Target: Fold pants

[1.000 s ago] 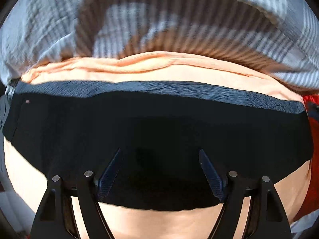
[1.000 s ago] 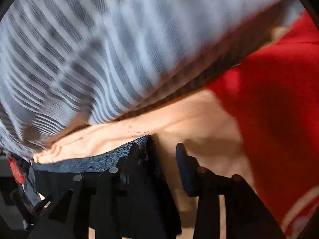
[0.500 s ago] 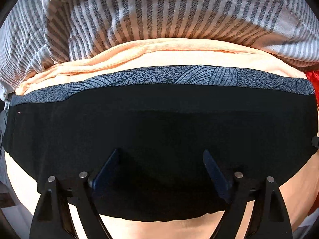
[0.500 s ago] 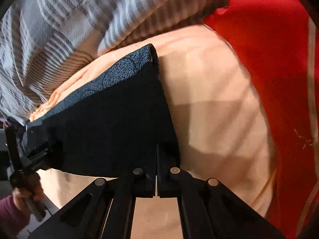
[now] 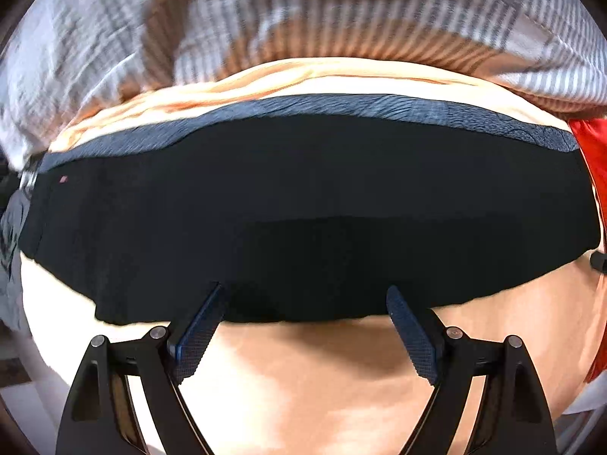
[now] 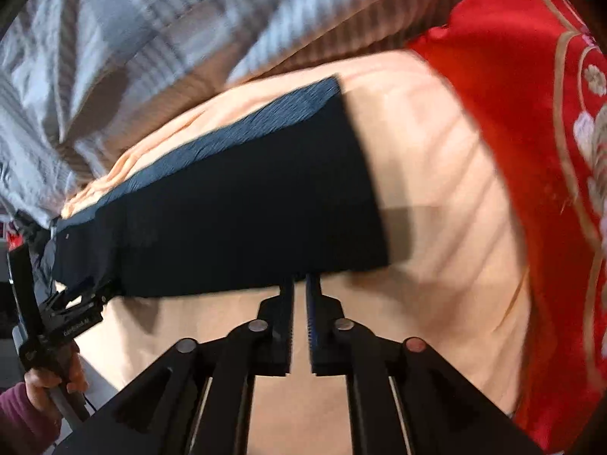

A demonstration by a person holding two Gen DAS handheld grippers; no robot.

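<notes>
The black pants (image 5: 303, 208) lie folded in a long band across a peach sheet (image 5: 322, 379), with a blue-grey patterned waistband (image 5: 341, 108) along the far edge. My left gripper (image 5: 303, 299) hangs open over the near edge, nothing between its fingers. In the right wrist view the pants (image 6: 235, 220) run from the left to a straight end at the right. My right gripper (image 6: 299, 284) is at their near edge. Its jaws are opening: a thin gap shows, with no cloth in it.
A grey-and-white striped duvet (image 5: 303, 11) is bunched along the far side. A red patterned cloth (image 6: 512, 113) lies to the right of the sheet. At the lower left a hand (image 6: 41, 383) in a purple sleeve holds the other gripper's handle.
My right gripper left the waistband corner, drew back to the near edge, shut, then parted slightly. My left gripper slid back, so its fingertips now sit at the pants' near edge.
</notes>
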